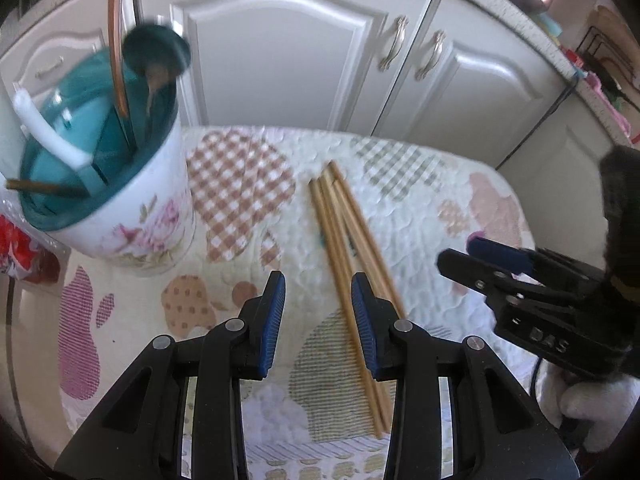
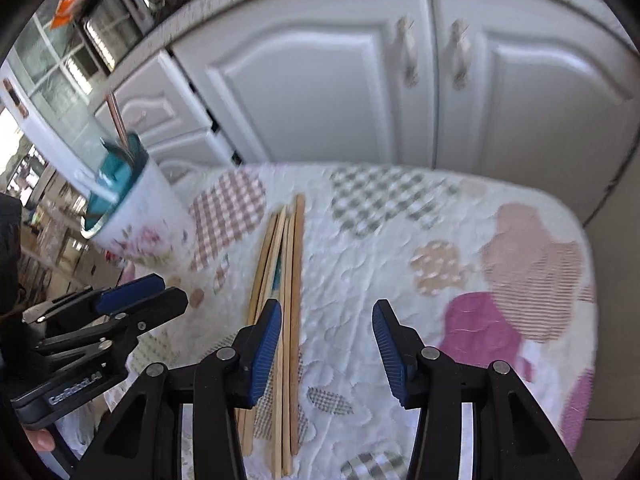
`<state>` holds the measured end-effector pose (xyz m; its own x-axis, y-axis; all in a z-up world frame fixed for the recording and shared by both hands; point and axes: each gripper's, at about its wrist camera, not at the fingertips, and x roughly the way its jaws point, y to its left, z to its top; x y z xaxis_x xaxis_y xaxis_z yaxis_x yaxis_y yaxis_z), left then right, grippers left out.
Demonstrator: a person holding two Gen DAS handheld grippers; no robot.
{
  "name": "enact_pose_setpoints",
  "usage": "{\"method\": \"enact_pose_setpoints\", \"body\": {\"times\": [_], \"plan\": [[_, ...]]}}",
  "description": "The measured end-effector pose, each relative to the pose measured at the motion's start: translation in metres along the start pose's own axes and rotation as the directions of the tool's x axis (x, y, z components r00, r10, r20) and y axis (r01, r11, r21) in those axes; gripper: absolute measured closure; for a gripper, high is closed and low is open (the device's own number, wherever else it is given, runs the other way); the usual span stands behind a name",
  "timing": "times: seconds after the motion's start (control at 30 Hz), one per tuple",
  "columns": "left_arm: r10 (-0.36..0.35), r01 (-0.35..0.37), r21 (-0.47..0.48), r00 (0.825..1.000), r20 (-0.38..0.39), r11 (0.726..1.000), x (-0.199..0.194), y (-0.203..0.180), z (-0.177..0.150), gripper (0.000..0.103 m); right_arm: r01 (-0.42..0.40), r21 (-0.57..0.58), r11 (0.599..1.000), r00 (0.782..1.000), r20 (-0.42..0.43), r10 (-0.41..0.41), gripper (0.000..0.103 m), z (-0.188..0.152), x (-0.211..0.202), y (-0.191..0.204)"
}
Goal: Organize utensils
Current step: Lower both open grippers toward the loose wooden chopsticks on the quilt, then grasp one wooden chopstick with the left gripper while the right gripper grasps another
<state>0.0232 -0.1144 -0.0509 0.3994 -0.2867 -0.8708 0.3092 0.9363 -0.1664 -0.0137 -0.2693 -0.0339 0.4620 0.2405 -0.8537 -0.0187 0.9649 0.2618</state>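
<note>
**Both grippers open over chopsticks**

Left gripper (image 1: pixel 318 320) sits nearest the lens, jaws apart, nothing between them. Chopsticks (image 1: pixel 348 248) lie bundled on the quilted cloth (image 1: pixel 420 216) covering the desk, running from mid-cloth back under the left gripper's right finger. Right gripper (image 2: pixel 326 350) also has jaws spread and empty, hovering low over the cloth; its left finger overlaps the chopsticks (image 2: pixel 290 280) in its own view, contact unclear. From the left wrist view the right gripper (image 1: pixel 500 264) shows side-on to the right of the chopsticks. Cup (image 1: pixel 132 216), white with pink flowers and teal inside, stands at the cloth's left, apart from the chopsticks, already holding several utensils. White cabinets (image 1: pixel 280 52) behind. Right wrist view is motion-blurred.
</note>
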Motion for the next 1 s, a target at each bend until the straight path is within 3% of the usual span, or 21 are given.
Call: {"method": "enact_pose_setpoints", "body": {"times": [0.07, 0.2, 0.37, 0.43, 0.53, 0.67, 1.0], "plan": [[0.007, -0.007, 0.001, 1.000, -0.019, 1.000, 0.008, 0.004, -0.002, 0.070, -0.022, -0.006, 1.000, 0.999, -0.034, 0.022, 0.062, 0.003, 0.018, -0.003], [0.006, -0.007, -0.025, 0.999, -0.044, 1.000, 0.019, 0.015, -0.004, 0.070, -0.078, -0.018, 0.997, 0.994, -0.083, 0.076, 0.063, 0.013, 0.043, -0.001], [-0.020, 0.017, -0.043, 0.997, -0.069, 0.999, 0.027, 0.021, -0.004, 0.070, -0.053, -0.113, 0.992, 0.985, -0.171, 0.033, 0.063, 0.019, 0.077, 0.016], [-0.033, 0.031, -0.040, 0.997, -0.067, 0.999, 0.029, 0.019, -0.002, 0.070, -0.002, -0.168, 0.986, 0.987, -0.158, -0.025, 0.063, 0.019, 0.073, 0.020], [-0.051, 0.050, -0.029, 0.996, -0.069, 0.998, 0.036, 0.012, 0.001, 0.070, 0.088, -0.117, 0.989, 0.984, -0.144, -0.104, 0.063, 0.017, 0.061, -0.006], [-0.045, 0.044, -0.014, 0.996, -0.075, 0.999, 0.050, 0.003, 0.010, 0.070, 0.058, -0.006, 0.998, 0.990, -0.127, -0.058, 0.063, 0.012, 0.038, -0.043], [-0.034, 0.035, 0.005, 0.995, -0.094, 0.999, 0.075, -0.007, 0.025, 0.077, 0.022, -0.028, 0.999, 0.994, -0.109, -0.025, 0.063, 0.012, 0.024, -0.036]]}}
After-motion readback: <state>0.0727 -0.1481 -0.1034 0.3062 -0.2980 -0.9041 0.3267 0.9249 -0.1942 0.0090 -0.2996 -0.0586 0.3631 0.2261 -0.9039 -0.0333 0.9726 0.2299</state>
